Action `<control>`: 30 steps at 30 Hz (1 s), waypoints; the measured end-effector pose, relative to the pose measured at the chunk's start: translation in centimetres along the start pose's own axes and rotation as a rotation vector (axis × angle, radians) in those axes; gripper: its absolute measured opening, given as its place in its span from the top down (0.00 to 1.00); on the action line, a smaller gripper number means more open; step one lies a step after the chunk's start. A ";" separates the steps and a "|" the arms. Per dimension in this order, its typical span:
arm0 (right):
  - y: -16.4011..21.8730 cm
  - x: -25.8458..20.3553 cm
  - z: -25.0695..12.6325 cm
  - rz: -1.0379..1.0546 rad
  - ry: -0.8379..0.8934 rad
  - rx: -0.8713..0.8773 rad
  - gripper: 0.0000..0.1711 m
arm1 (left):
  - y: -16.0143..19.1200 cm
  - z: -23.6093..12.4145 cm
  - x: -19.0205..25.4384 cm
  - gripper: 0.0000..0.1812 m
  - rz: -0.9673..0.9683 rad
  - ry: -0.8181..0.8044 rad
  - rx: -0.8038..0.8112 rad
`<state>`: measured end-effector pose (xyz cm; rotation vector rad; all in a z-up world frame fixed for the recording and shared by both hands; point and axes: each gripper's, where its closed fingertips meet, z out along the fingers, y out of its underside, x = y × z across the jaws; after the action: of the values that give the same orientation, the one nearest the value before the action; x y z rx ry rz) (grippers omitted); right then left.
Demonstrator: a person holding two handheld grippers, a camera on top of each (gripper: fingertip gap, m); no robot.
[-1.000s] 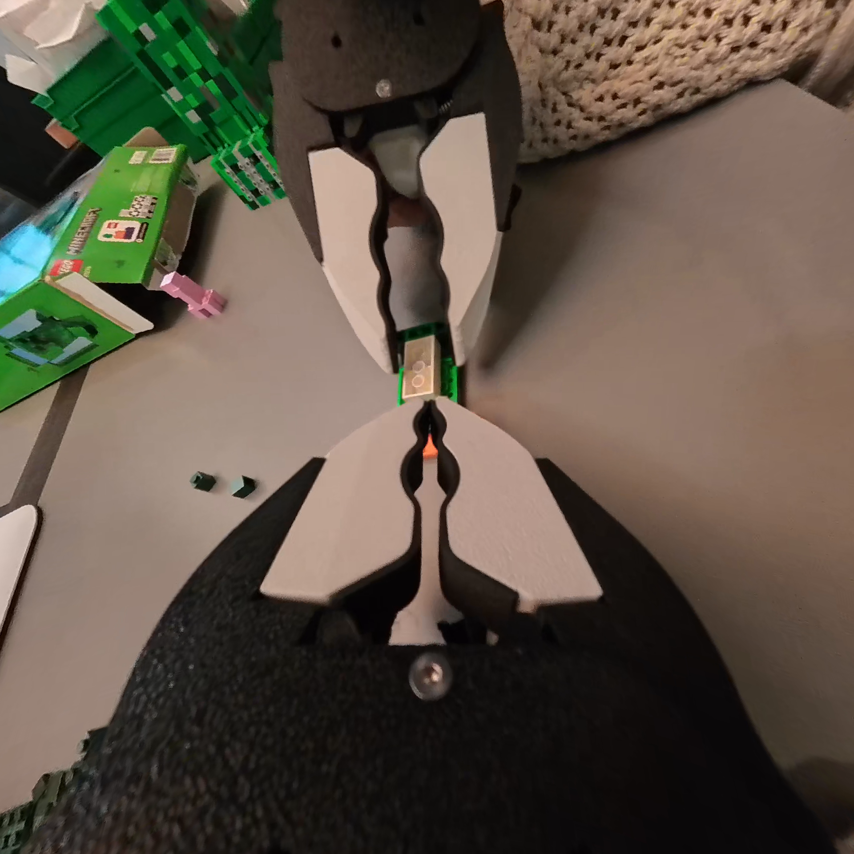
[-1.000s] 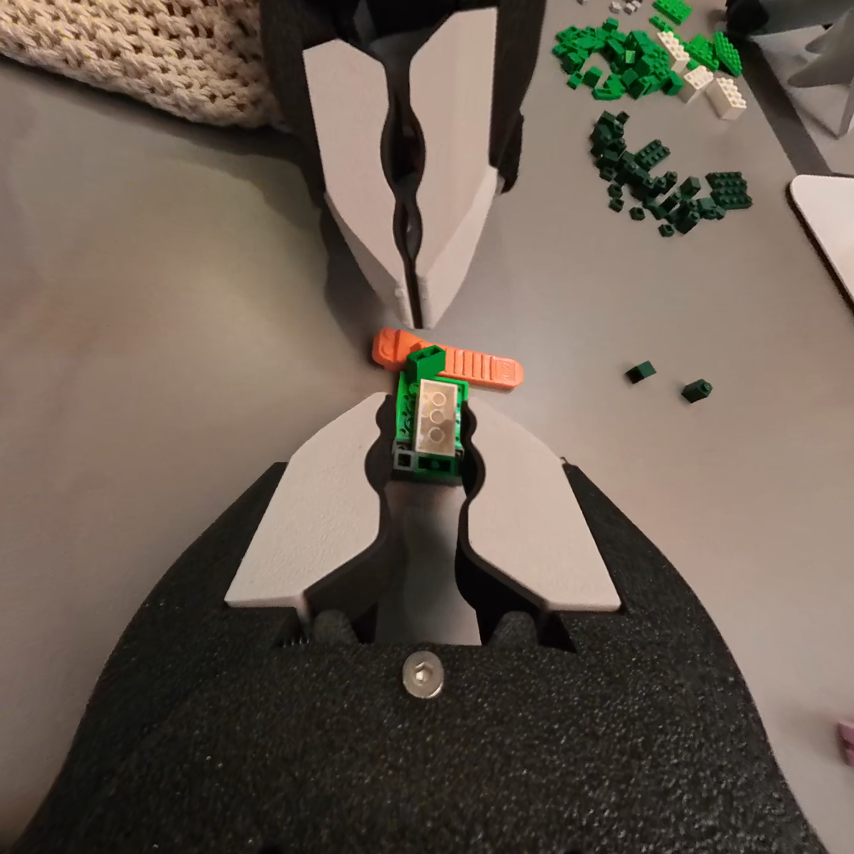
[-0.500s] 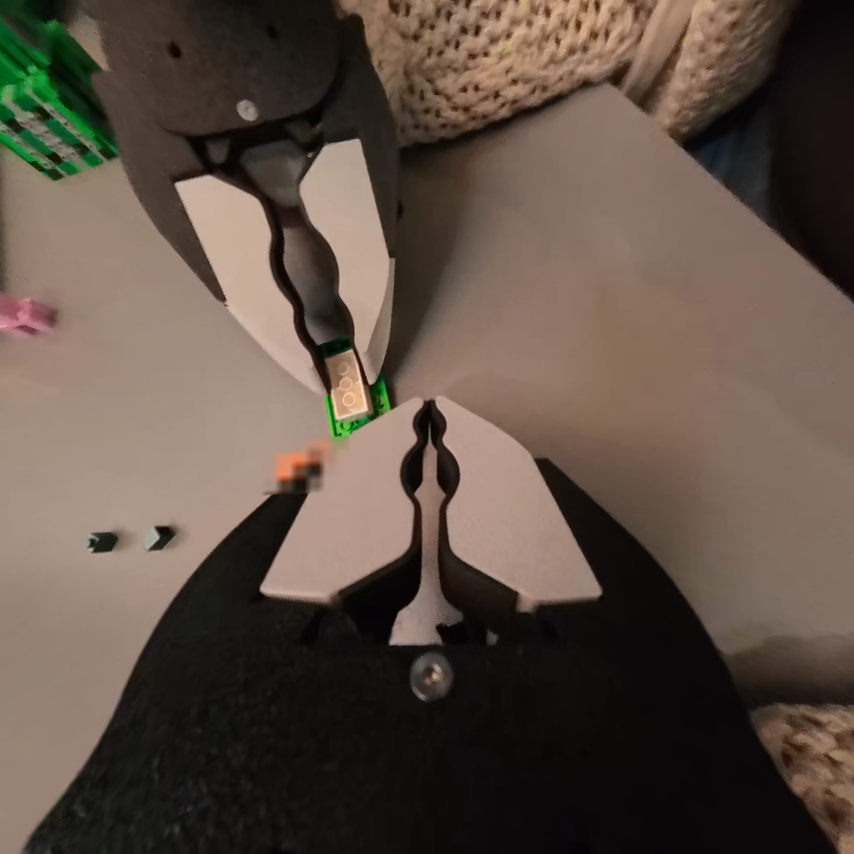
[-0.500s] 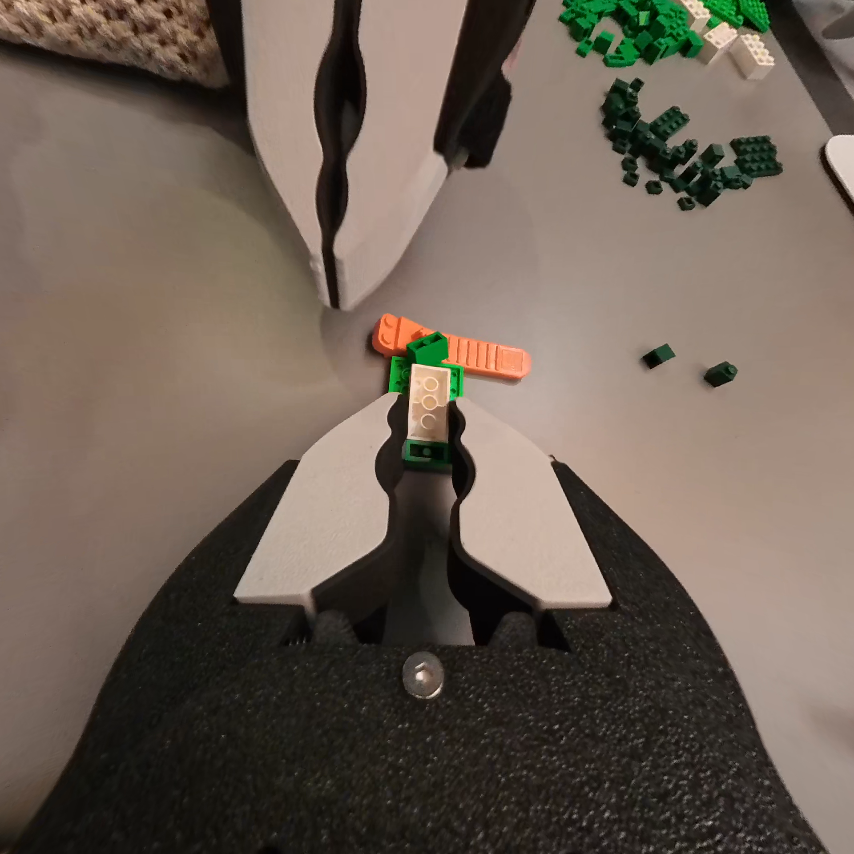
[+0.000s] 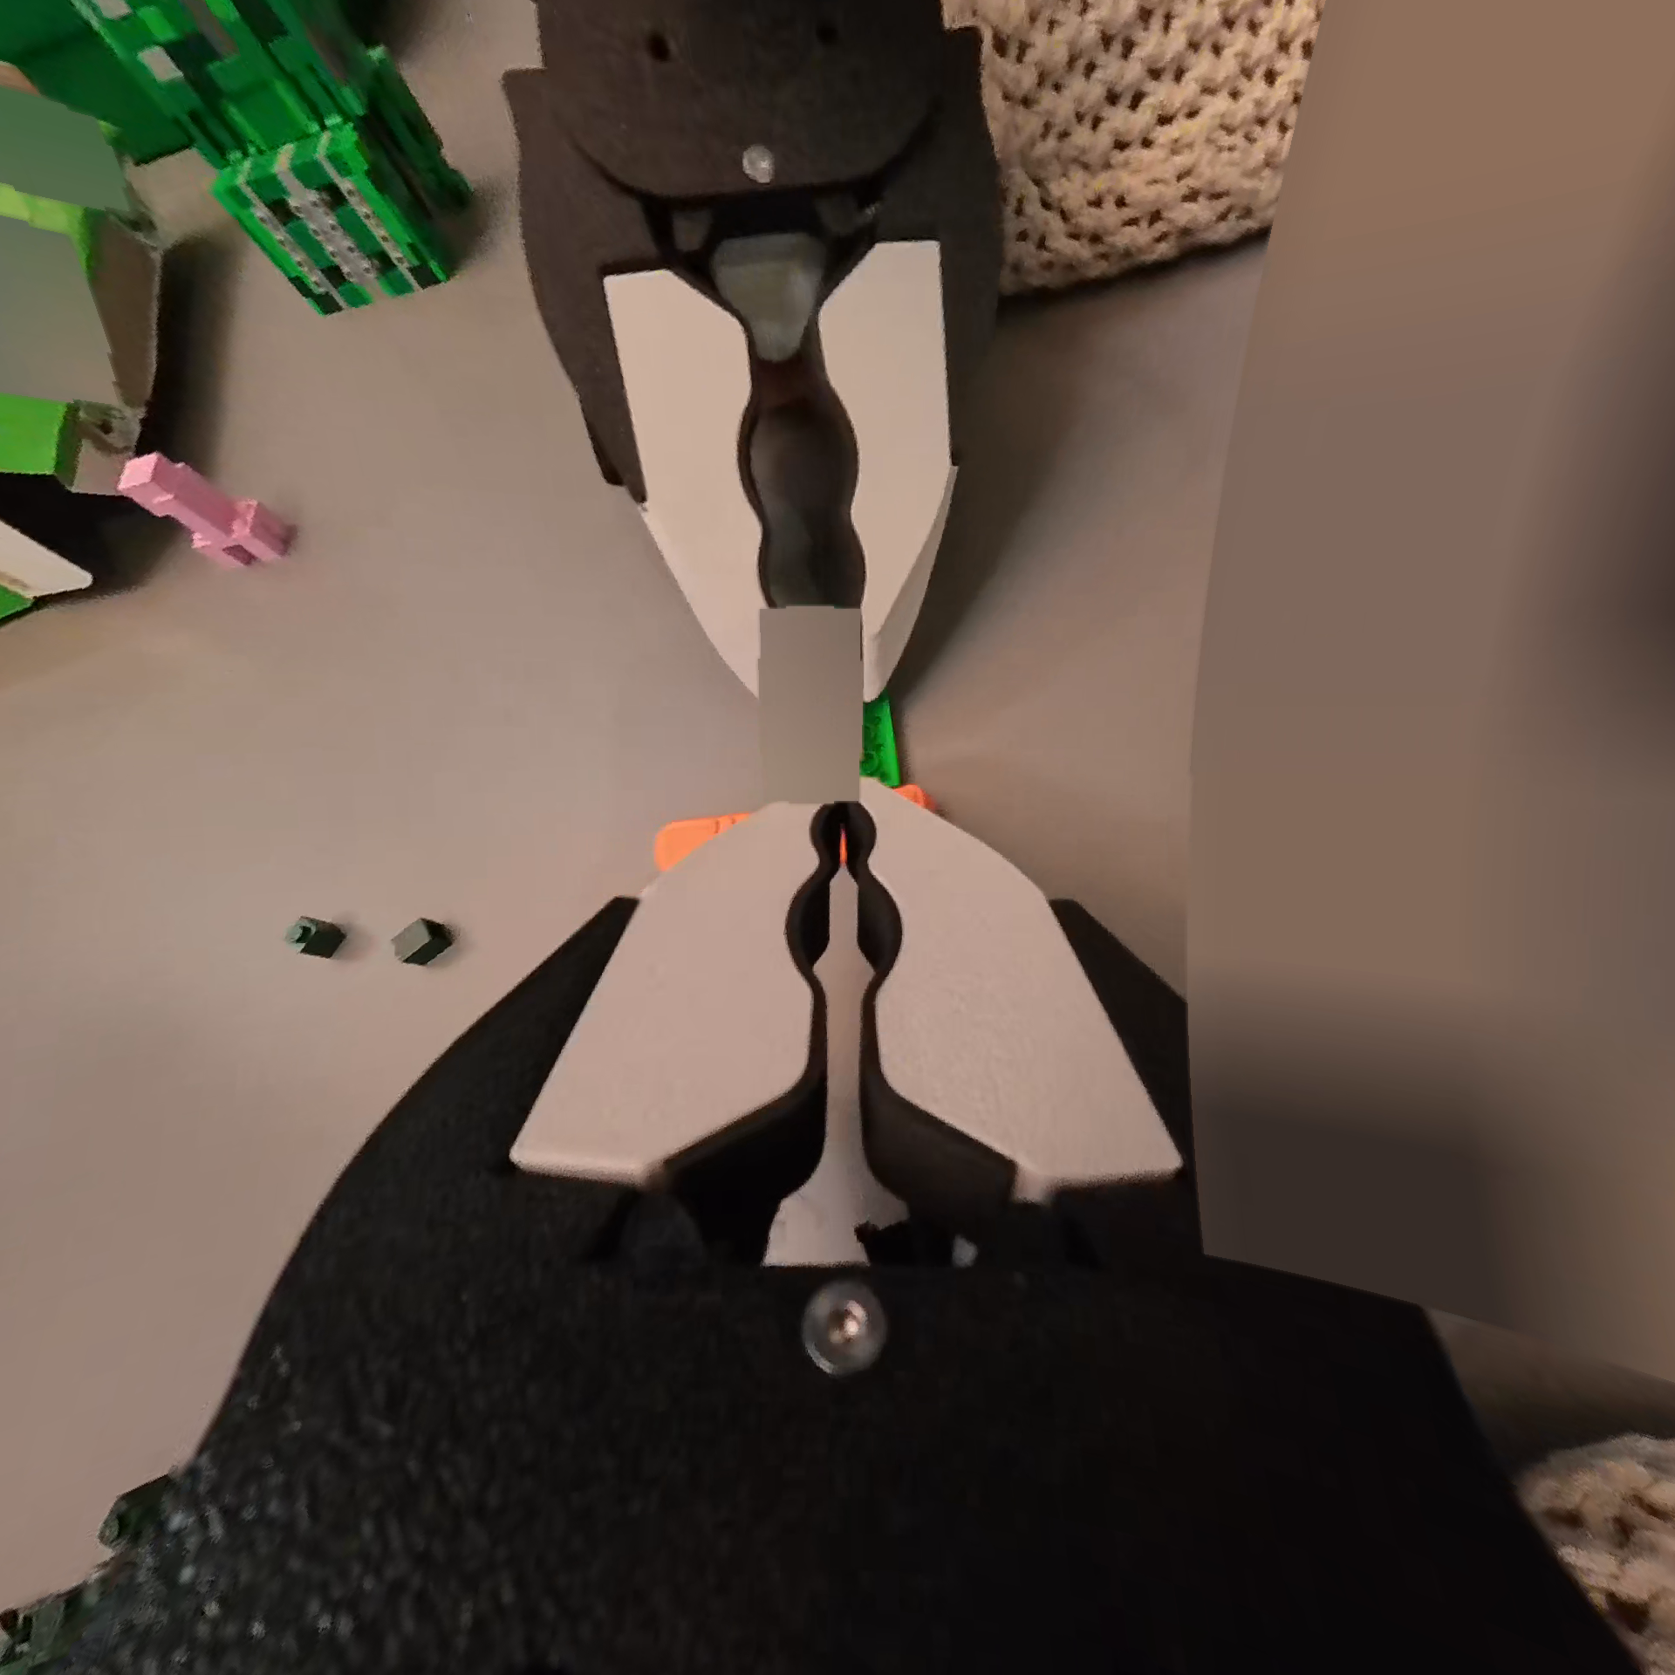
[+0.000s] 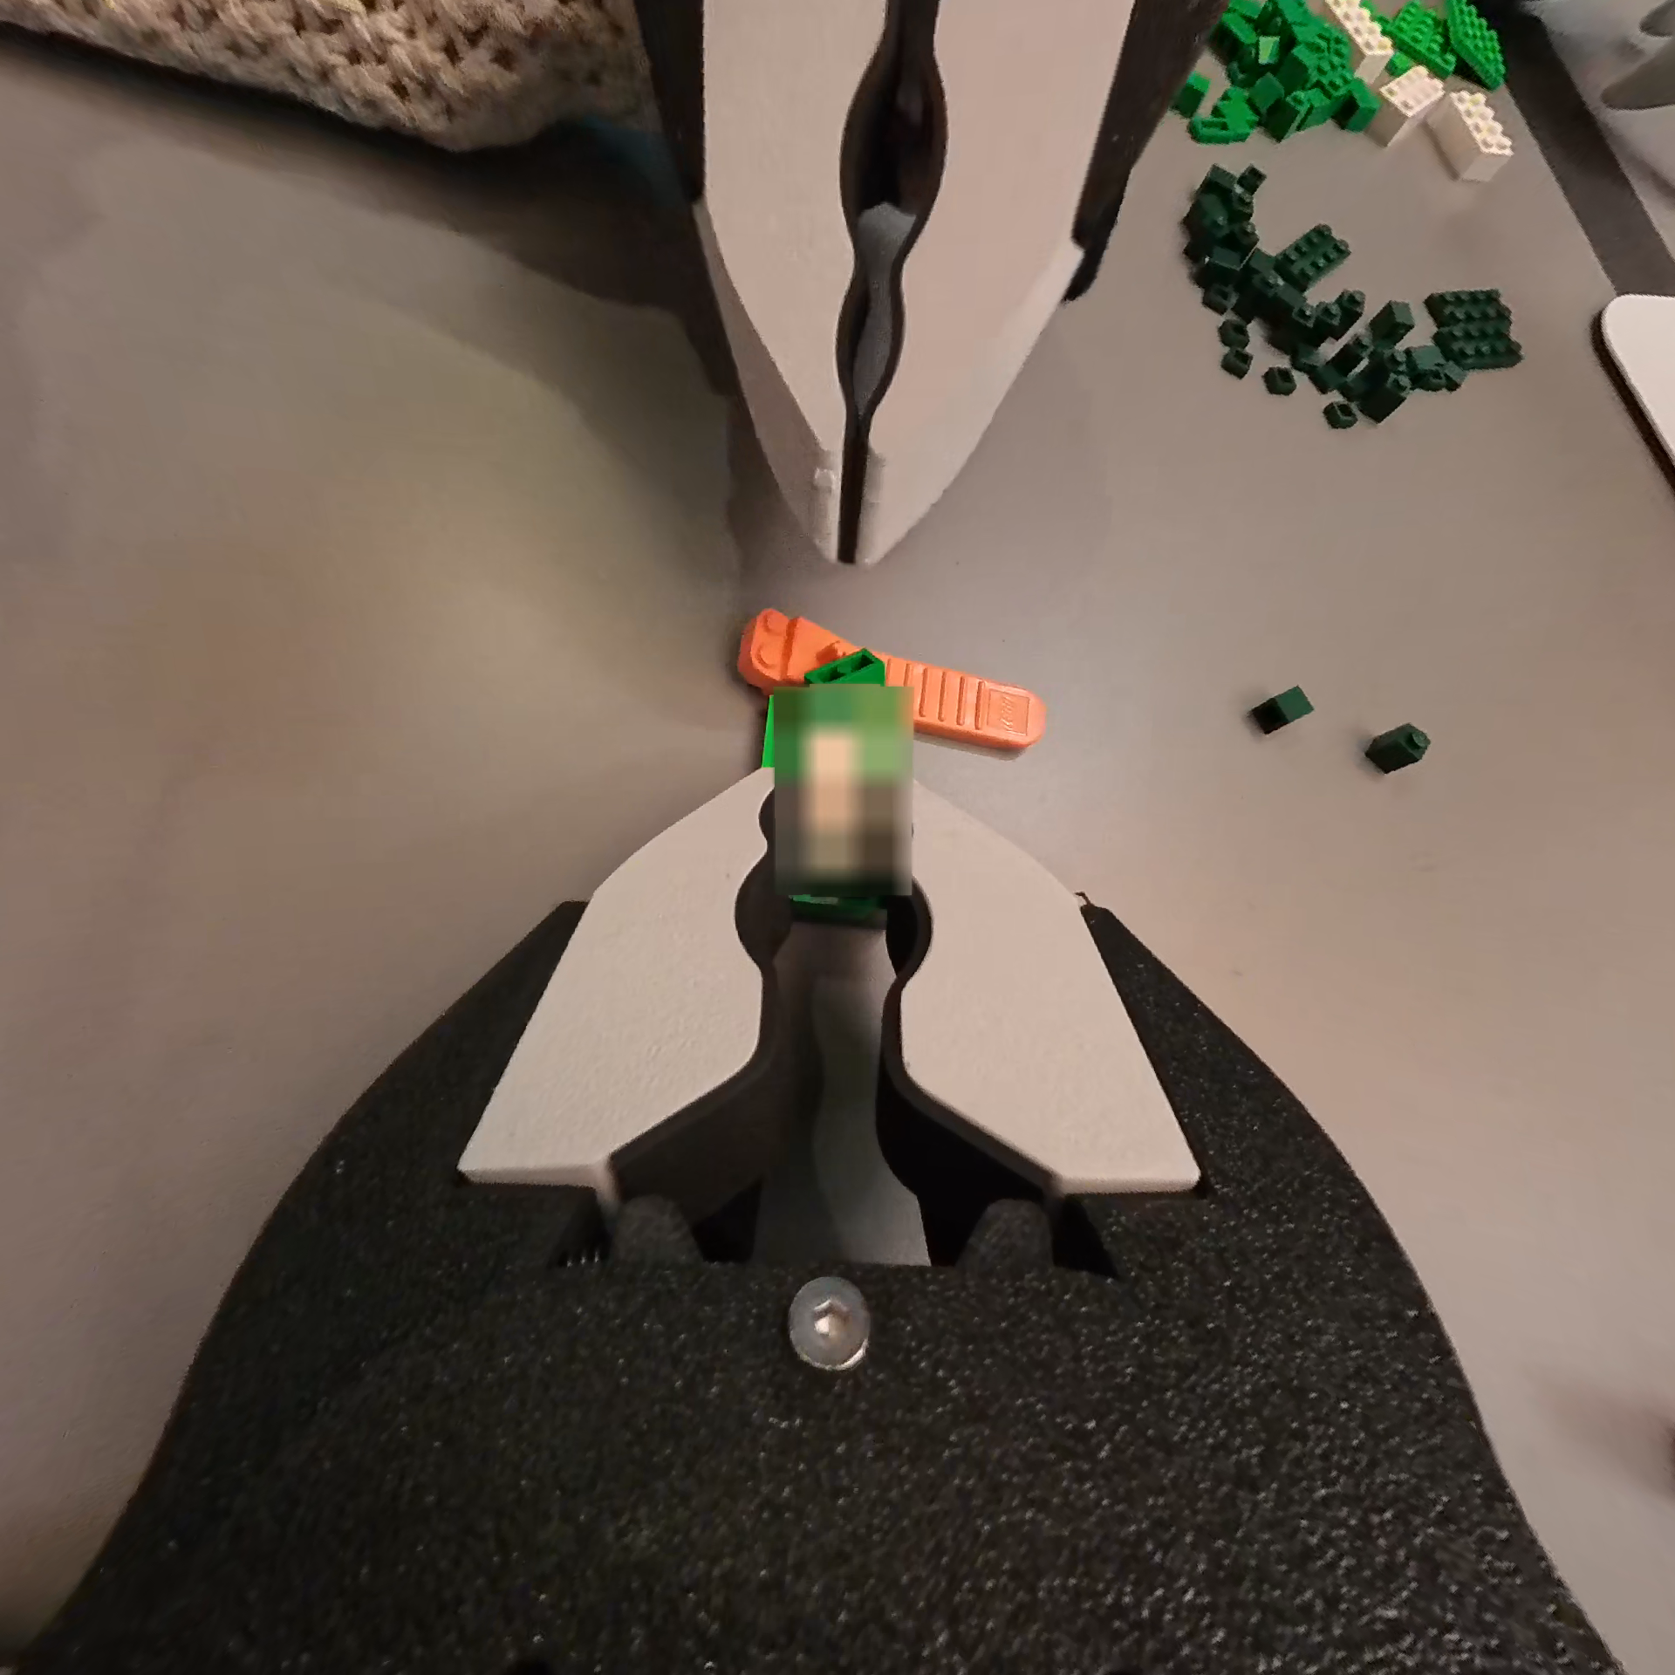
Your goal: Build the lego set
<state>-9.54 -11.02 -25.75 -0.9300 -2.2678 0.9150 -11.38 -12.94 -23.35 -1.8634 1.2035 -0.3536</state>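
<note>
1. Bricks in a small green assembly (image 6: 838, 909) sit clamped between the jaws of the right gripper (image 6: 838, 816); a mosaic patch covers most of it, so only its green edges show.
2. The orange brick separator (image 6: 961, 711) serves as landmark: it lies flat on the grey table (image 6: 363, 634), just beyond the held assembly, which overlaps its middle in the right wrist view.
3. The left gripper (image 5: 841, 816) has its jaws together with nothing visible between them; its tips hang just past the separator, pointing back toward the right gripper.
4. Two small dark green pieces (image 6: 1281, 709) lie apart from each other on the table, to the right of the separator.
5. Farther beyond those, a pile of dark green bricks (image 6: 1341, 317) is spread out, with bright green and white bricks (image 6: 1341, 82) behind it.
6. In the left wrist view, well away from the separator (image 5: 693, 838), stand a built green model (image 5: 335, 217), a pink piece (image 5: 204, 512) and a green box (image 5: 45, 435).
7. A cream knitted fabric (image 5: 1133, 136) rests at the table's edge.
</note>
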 end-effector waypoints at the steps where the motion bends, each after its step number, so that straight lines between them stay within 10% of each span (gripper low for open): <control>1: 0.0 0.0 0.0 0.000 0.003 -0.002 0.91 | 0.0 0.0 -0.1 1.00 -0.007 -0.004 0.007; 30: 0.0 0.4 0.1 -0.004 0.021 0.003 0.90 | 1.0 1.8 -0.1 1.00 -0.117 0.013 -0.045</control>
<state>-9.82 -10.73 -25.74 -0.9294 -2.2492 0.9036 -10.89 -12.07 -25.16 -1.9788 1.1218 -0.4063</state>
